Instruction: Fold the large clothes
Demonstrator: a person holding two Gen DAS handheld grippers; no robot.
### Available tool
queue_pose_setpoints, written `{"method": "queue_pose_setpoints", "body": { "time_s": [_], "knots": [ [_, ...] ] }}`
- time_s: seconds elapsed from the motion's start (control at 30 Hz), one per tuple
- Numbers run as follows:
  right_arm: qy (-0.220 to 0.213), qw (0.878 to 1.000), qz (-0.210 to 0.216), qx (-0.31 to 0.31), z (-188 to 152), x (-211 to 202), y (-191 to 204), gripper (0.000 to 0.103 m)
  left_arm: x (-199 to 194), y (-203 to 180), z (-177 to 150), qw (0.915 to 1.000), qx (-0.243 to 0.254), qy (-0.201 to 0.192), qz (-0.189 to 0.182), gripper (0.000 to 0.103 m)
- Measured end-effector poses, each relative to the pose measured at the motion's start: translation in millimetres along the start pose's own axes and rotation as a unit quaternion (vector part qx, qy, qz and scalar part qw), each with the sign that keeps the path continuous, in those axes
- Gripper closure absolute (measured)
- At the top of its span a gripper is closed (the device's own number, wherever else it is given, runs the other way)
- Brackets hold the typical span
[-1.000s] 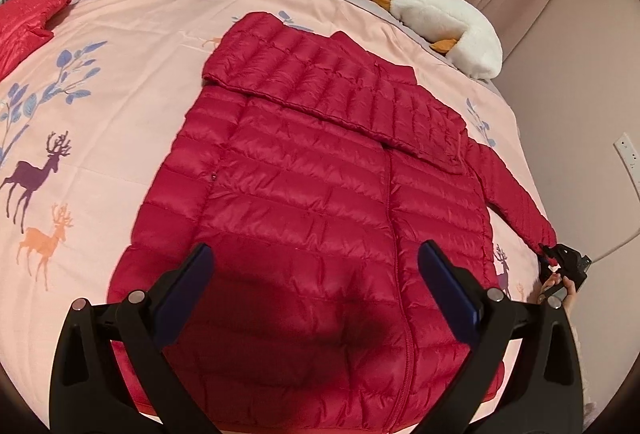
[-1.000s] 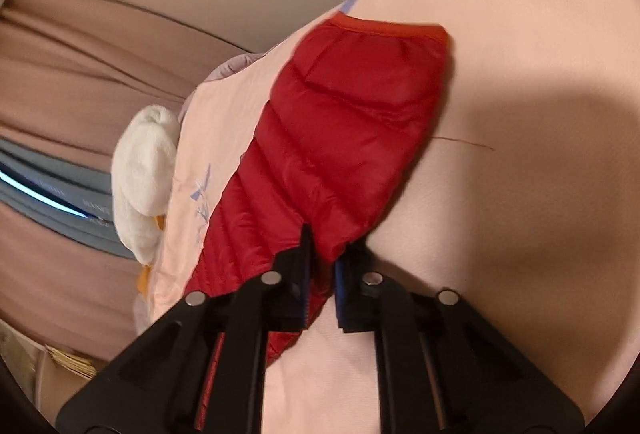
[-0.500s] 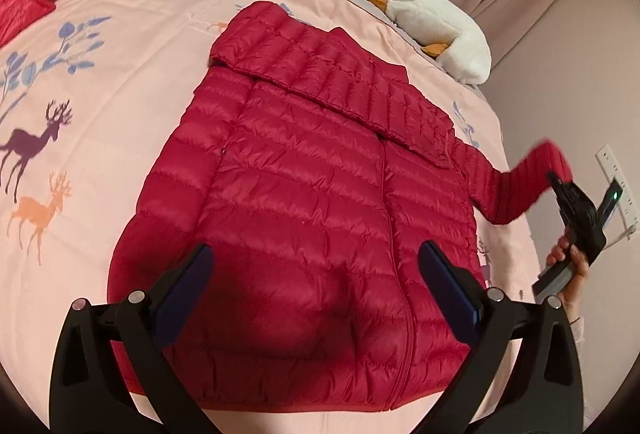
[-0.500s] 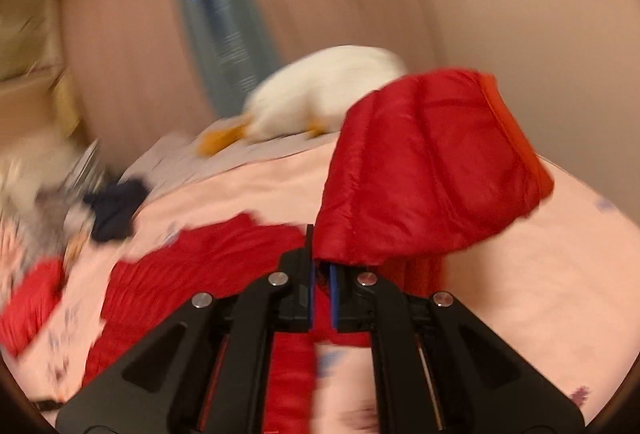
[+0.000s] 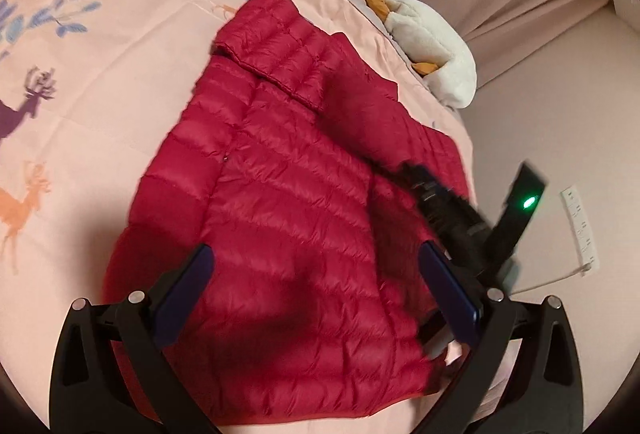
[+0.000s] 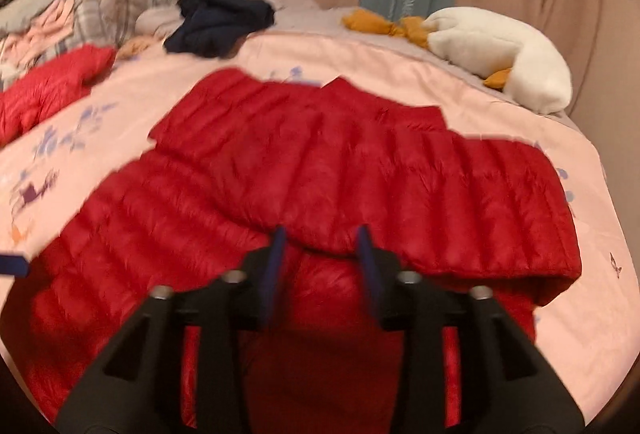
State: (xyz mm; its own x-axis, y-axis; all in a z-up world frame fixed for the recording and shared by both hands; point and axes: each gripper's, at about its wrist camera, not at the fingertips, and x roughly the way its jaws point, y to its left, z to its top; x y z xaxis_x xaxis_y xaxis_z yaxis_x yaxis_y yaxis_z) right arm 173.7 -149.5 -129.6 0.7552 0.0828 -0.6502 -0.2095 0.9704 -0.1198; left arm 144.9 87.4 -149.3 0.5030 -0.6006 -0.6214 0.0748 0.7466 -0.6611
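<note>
Red puffer jacket [image 6: 280,193] on bed [image 6: 580,314], sleeve [image 6: 480,201] folded across; right gripper [image 6: 320,254] just opened, empty; left gripper [image 5: 316,294] spread wide.

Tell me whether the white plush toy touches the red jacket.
Apart. The right wrist view shows pink bedcover between the white plush toy and the red jacket.

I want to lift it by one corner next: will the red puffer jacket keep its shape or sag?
The red puffer jacket will probably sag: its sleeve already lies folded flat across the body. The quilted, puffy panels suggest it is light for its bulk. The sheen hints at slick fabric, so the open right gripper may slip on a thin pinch.
</note>
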Motion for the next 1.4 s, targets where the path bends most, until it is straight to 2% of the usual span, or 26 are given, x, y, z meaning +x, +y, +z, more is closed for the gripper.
{"method": "queue_pose_setpoints", "body": {
  "time_s": [0.17,0.23,0.33,0.43,0.6,0.67,0.77,0.8,0.83,0.87,0.93,1.1,1.2,1.27,1.4],
  "knots": [
    [-0.045,0.999,0.002,-0.016,-4.4,-37.3,-2.7,0.044,22.4,-1.9,17.5,0.9983,-0.026,0.028,-0.044,0.001],
    [-0.062,0.998,0.014,0.009,-15.7,-60.8,-18.0,0.041,36.6,-7.0,27.3,0.9955,-0.035,0.041,-0.078,0.001],
    [-0.072,0.996,0.026,0.052,-35.1,-85.6,-40.2,0.038,60.5,-14.1,42.1,0.9919,-0.048,0.051,-0.105,0.001],
    [-0.078,0.992,0.036,0.089,-51.8,-102.7,-56.0,0.038,93.3,-15.3,58.0,0.9856,-0.088,0.059,-0.131,0.001],
    [-0.097,0.984,0.047,0.141,-72.6,-124.4,-78.7,0.037,130.3,-15.8,78.2,0.9887,-0.108,0.046,-0.093,0.004],
    [-0.104,0.981,0.051,0.158,-77.6,-127.3,-86.5,0.037,139.7,-15.9,85.1,0.9900,-0.113,0.035,-0.077,0.010],
    [-0.105,0.978,0.048,0.175,-82.3,-129.2,-96.7,0.037,147.0,-16.7,93.5,0.9909,-0.121,0.019,-0.056,0.027],
    [-0.105,0.977,0.048,0.180,-84.2,-129.6,-100.2,0.037,149.4,-16.6,94.6,0.9914,-0.125,0.017,-0.036,0.041],
    [-0.105,0.977,0.045,0.182,-85.7,-129.8,-102.8,0.037,150.3,-16.1,95.5,0.9914,-0.128,0.014,-0.023,0.061],
    [-0.105,0.977,0.042,0.182,-86.9,-129.7,-104.9,0.037,150.9,-15.7,95.6,0.9915,-0.129,0.011,-0.018,0.068],
    [-0.101,0.977,0.035,0.184,-90.2,-128.9,-109.8,0.037,147.2,-17.1,95.8,0.9929,-0.119,-0.004,-0.004,0.090],
    [-0.097,0.976,0.025,0.195,-95.2,-127.7,-120.7,0.037,113.4,-38.0,110.1,0.9957,-0.065,-0.066,0.012,0.095],
    [-0.097,0.975,0.022,0.200,-96.2,-127.8,-124.2,0.037,75.6,-50.3,126.8,0.9913,-0.040,-0.125,0.006,0.095],
    [-0.095,0.975,0.022,0.200,-95.3,-125.7,-125.1,0.037,59.6,-48.7,132.7,0.9886,-0.031,-0.146,0.021,0.095],
    [-0.088,0.975,0.025,0.202,-91.7,-119.5,-125.2,0.037,55.9,-19.1,135.5,0.9865,-0.026,-0.133,0.092,0.095]
  ]
}}
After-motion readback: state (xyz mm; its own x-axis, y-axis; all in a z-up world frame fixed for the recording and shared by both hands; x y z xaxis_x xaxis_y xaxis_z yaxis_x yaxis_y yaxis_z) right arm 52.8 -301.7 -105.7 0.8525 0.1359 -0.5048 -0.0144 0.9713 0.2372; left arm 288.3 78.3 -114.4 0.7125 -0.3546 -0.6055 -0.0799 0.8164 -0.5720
